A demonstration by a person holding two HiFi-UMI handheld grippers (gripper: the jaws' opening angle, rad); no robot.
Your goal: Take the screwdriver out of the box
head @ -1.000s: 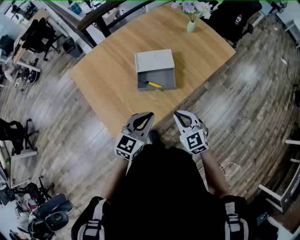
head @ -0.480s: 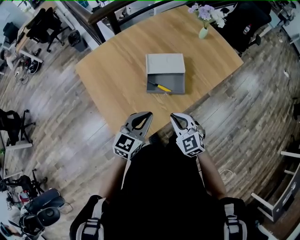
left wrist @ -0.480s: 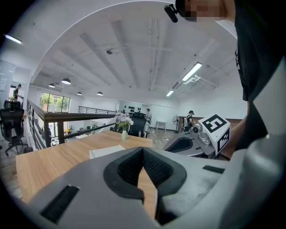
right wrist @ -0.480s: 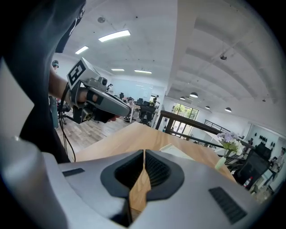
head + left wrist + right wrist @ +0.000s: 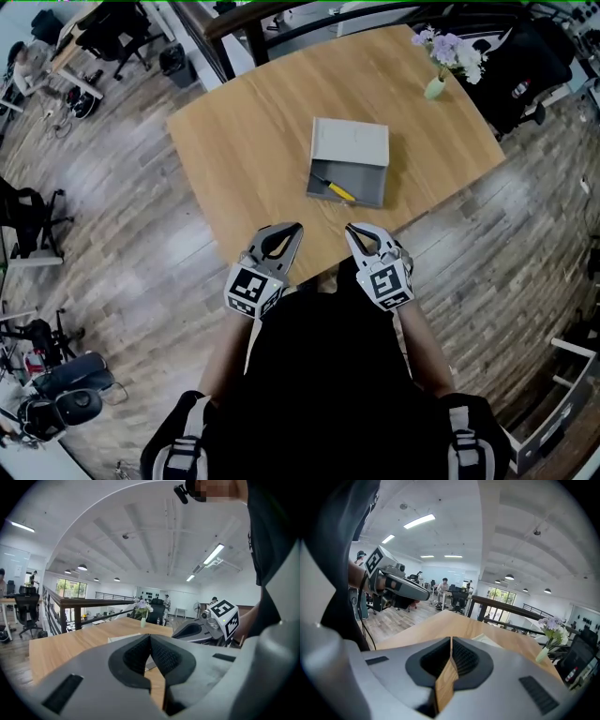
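A grey box (image 5: 349,167) lies open on the wooden table (image 5: 253,141), its lid laid back on the far side. Inside the near half lies a screwdriver (image 5: 332,187) with a yellow handle and a black tip. My left gripper (image 5: 296,228) hovers at the table's near edge, jaws shut and empty. My right gripper (image 5: 351,228) is beside it, also shut with nothing held. Both are well short of the box. In the left gripper view the left gripper (image 5: 150,636) points at the table and the right gripper (image 5: 176,633) shows at the right.
A small vase of flowers (image 5: 441,58) stands at the table's far right corner. Office chairs (image 5: 19,220) and desks stand on the wood floor at the left, and a railing (image 5: 253,19) runs behind the table. A dark chair (image 5: 525,66) is at the far right.
The head view has shifted, so the table and box now sit further right and lower in the picture. Both grippers stay shut at the near edge, the right one slightly further right.
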